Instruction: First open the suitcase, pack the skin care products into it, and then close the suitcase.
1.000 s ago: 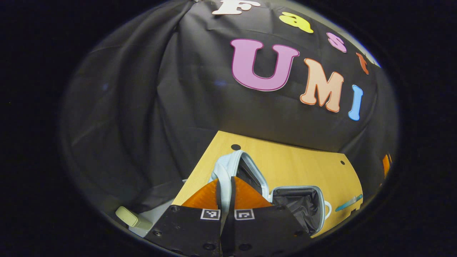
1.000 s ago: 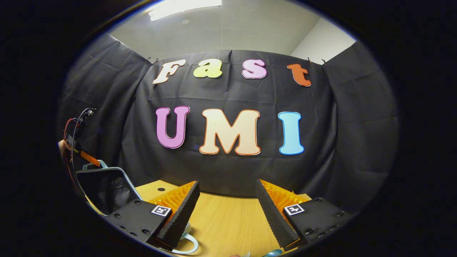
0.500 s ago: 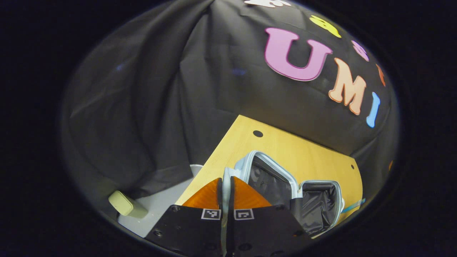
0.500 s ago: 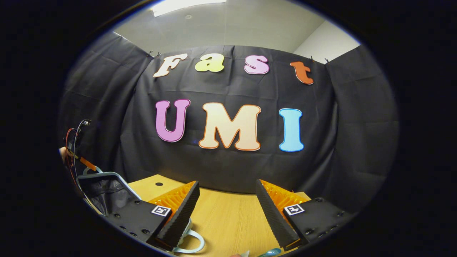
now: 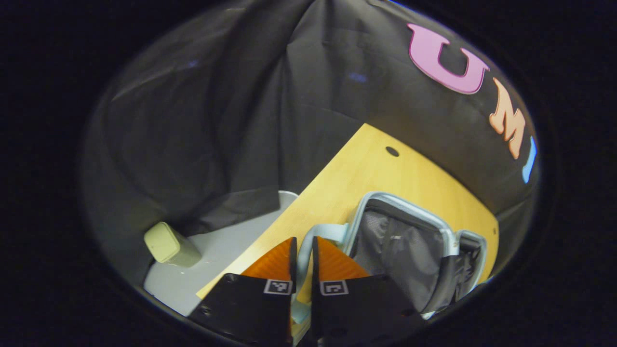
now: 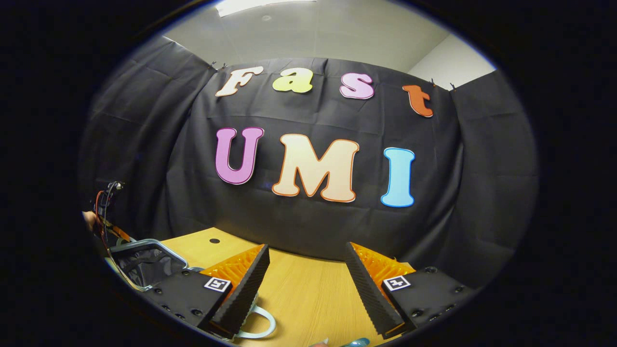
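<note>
Lid [image 5: 400, 241] lower now — left gripper [image 5: 302, 250] clamped.

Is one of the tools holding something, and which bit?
The left tool pinches the pale blue handle on the suitcase lid. The right tool is open, holding nothing.

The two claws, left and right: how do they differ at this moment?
The left claw is nearly shut, its fingers pinching the pale blue handle of the suitcase lid; the right claw stands wide open and holds nothing. The left claw points down at the suitcase near the table's edge; the right claw hovers level over bare tabletop, facing the booth's wall. Both carry a small square marker on each finger.
</note>
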Demonstrator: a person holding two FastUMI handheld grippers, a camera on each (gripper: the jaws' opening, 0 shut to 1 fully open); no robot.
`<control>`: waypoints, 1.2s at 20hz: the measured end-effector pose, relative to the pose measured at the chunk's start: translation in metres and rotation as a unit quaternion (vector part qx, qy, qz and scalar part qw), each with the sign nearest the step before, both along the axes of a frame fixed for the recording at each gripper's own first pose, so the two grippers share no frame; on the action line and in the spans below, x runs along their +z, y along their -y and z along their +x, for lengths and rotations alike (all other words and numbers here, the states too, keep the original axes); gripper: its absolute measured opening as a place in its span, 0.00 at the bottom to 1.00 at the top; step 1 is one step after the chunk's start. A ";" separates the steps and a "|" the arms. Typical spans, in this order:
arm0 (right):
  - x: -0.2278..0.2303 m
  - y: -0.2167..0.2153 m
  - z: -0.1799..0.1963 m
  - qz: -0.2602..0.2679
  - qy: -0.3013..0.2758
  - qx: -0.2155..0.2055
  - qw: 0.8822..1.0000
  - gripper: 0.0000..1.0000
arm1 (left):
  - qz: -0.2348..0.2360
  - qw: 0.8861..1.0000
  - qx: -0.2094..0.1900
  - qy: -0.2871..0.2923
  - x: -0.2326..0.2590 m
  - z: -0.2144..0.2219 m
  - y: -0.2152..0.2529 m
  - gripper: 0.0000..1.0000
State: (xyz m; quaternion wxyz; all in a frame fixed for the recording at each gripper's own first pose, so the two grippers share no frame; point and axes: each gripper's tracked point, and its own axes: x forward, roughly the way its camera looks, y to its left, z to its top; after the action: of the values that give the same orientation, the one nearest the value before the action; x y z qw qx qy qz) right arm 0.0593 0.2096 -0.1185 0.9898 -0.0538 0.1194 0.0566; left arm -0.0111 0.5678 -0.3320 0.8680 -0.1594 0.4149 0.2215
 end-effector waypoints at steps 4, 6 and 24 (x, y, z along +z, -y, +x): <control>0.005 0.024 -0.006 -0.005 0.009 -0.015 1.000 1.00 | 0.058 0.998 0.016 0.033 0.023 0.011 -0.001 0.78; 0.008 0.038 -0.009 0.000 0.013 -0.021 1.000 0.99 | 0.105 0.991 0.020 0.077 0.061 0.016 0.008 0.95; 0.024 0.136 -0.035 0.043 0.040 -0.021 0.998 0.99 | 0.169 0.936 -0.127 0.282 0.270 0.045 0.297 0.95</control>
State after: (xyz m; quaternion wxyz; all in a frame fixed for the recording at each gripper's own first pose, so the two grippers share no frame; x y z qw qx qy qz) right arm 0.0246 0.0735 -0.0950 0.9961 -0.0107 0.0788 0.0388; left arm 0.0342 0.2704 -0.0621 0.9844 -0.0121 0.1262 0.1221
